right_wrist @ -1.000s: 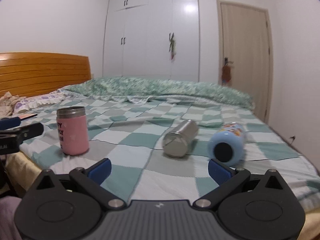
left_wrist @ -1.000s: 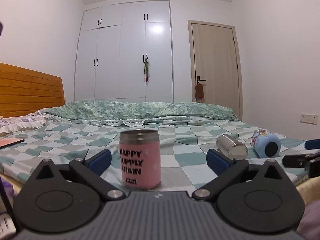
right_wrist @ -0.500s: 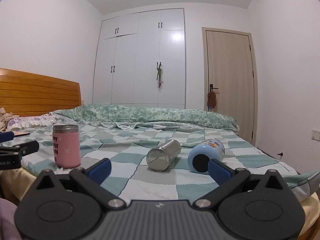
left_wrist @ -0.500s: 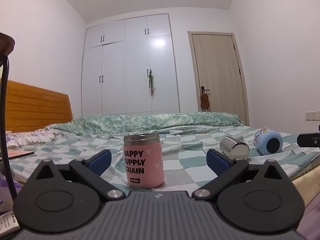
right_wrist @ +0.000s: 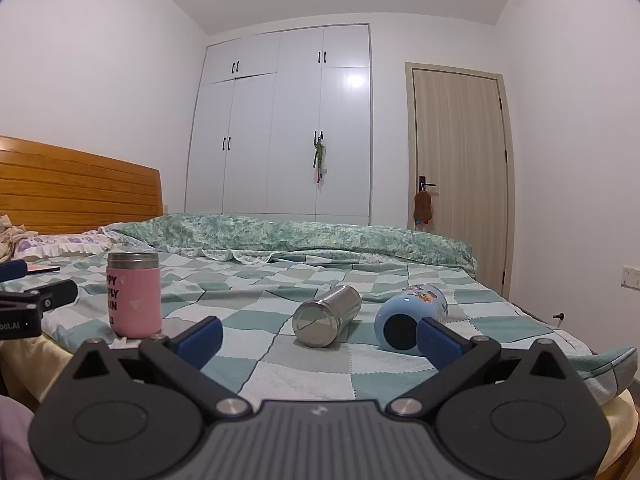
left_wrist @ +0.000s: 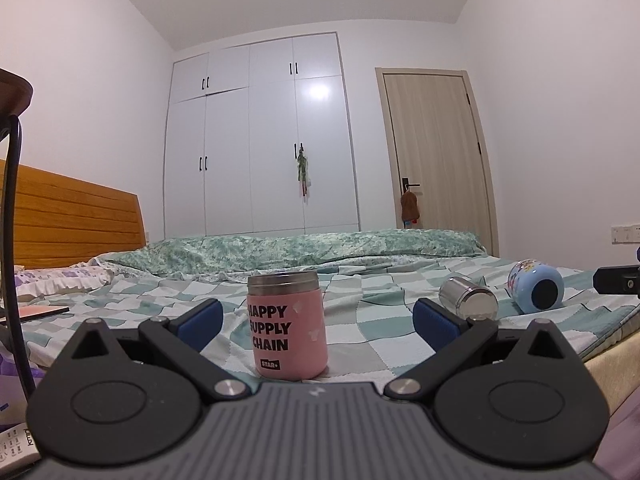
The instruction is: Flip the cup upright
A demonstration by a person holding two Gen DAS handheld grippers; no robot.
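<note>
Steel cup (right_wrist: 326, 316) sideways, seemingly untouched, on bed (right_wrist: 304, 376)

- Bed with green-white checked cover (right_wrist: 280, 376).
- Pink steel-rimmed cup (left_wrist: 286, 326), upright.
- Silver steel cup (right_wrist: 326, 316) and blue cartoon-printed cup (right_wrist: 412, 316), both lying sideways, near each other.

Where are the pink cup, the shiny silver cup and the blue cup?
pink cup (left_wrist: 286, 336): left wrist view, lettered side.
silver cup (right_wrist: 316, 323): right wrist view, round end.
blue cup (right_wrist: 430, 300): right wrist view, painted side.
</note>
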